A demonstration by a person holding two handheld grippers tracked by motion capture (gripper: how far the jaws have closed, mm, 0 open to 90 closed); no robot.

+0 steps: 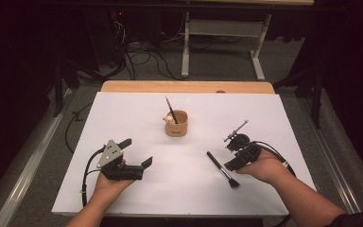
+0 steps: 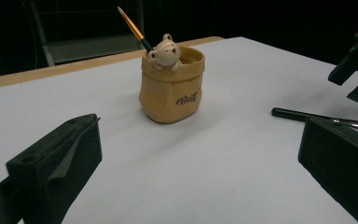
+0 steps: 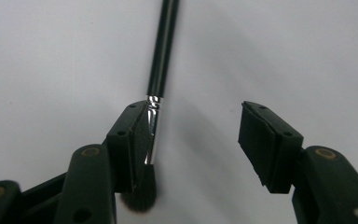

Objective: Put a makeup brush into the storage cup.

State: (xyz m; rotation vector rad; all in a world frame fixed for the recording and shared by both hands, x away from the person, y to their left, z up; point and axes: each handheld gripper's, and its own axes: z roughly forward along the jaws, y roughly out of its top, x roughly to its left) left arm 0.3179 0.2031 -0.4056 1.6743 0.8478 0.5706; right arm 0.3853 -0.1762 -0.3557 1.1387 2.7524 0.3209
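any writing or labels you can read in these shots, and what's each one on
"Woof": dark script on the front of the tan bag-shaped holder, below the little bear figure on its rim; the last letters are slightly blurred, so this reading is likely, not certain.
In the high view the same mark on the holder is too small to read.
No writing can be made out on the black brush or the white sheet.

Table centre: cup (image 1: 177, 124) blocks; brush (image 1: 222, 170) lies right, open sheet (image 1: 123, 113) elsewhere.

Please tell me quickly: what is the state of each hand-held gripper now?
Left hand-held gripper: open, holding nothing.
Right hand-held gripper: open around the makeup brush; one pad touches it, not clamped.
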